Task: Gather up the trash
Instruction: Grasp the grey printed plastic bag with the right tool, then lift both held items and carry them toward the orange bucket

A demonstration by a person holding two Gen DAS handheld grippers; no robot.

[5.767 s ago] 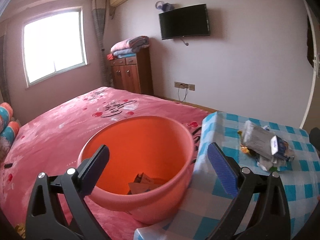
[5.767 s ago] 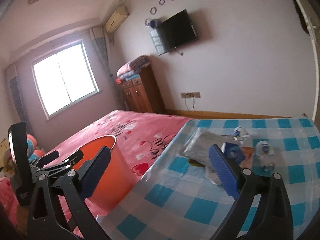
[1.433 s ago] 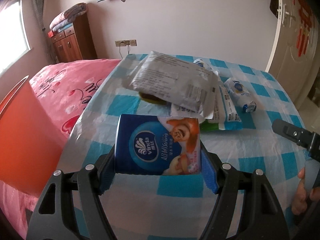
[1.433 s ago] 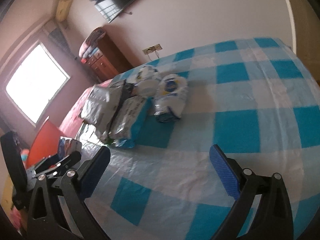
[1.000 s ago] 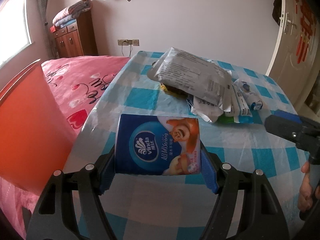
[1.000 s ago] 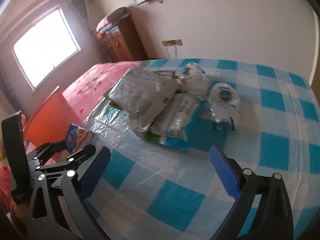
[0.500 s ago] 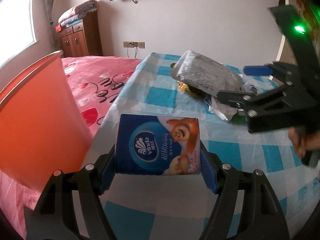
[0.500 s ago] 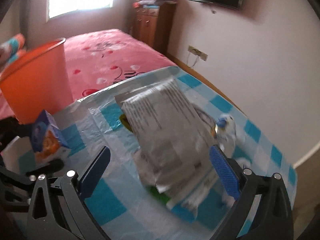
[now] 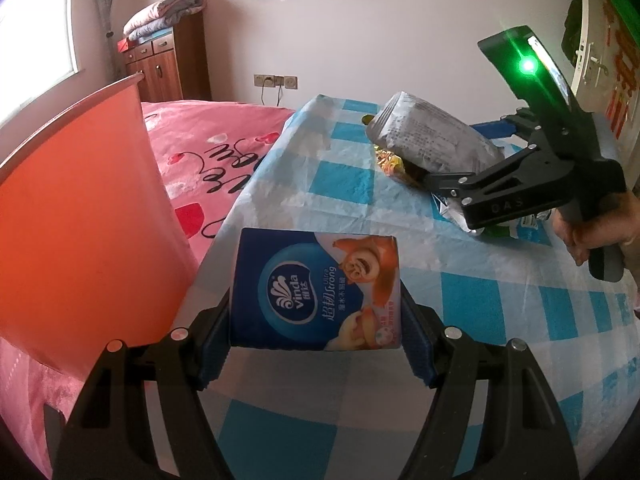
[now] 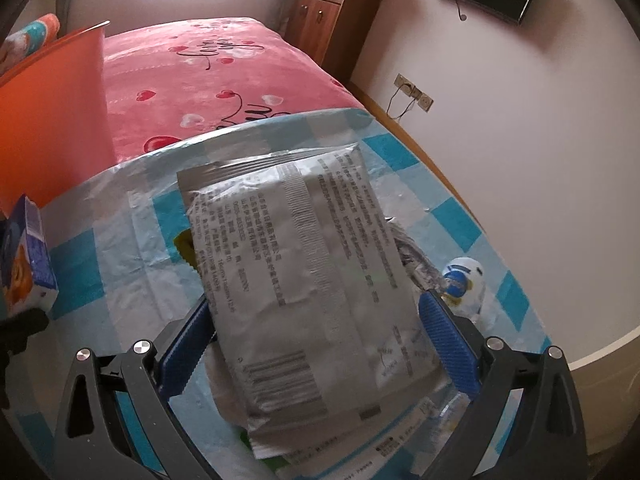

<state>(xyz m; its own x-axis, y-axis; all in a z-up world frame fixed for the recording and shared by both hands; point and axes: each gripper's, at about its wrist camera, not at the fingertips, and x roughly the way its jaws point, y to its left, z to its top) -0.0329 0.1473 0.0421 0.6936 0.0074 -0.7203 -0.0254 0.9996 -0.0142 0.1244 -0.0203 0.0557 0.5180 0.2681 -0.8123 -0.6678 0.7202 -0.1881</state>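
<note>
My left gripper (image 9: 316,342) is shut on a blue Vinda tissue pack (image 9: 316,288), held above the table's left edge beside the orange bin (image 9: 80,220). The same pack (image 10: 28,256) and bin (image 10: 52,120) show at the left of the right wrist view. My right gripper (image 10: 318,344) stands open astride a large silver snack bag (image 10: 304,260), one blue pad on each side of it. The bag lies on top of a heap of wrappers. In the left wrist view the right gripper (image 9: 464,152) reaches in from the right over that bag (image 9: 428,140), held by a hand (image 9: 592,232).
The table wears a blue and white check cloth (image 9: 480,288). A yellow wrapper (image 9: 390,160) pokes out under the silver bag, and a small white and blue bottle (image 10: 464,284) lies to its right. A pink bed (image 10: 224,72) runs behind the bin, with a wooden cabinet (image 10: 332,16) at the wall.
My right gripper has swung in from the right and come down over the silver bag, which now lies between its fingers. The left gripper, still holding the tissue pack, has drifted nearer the bin.
</note>
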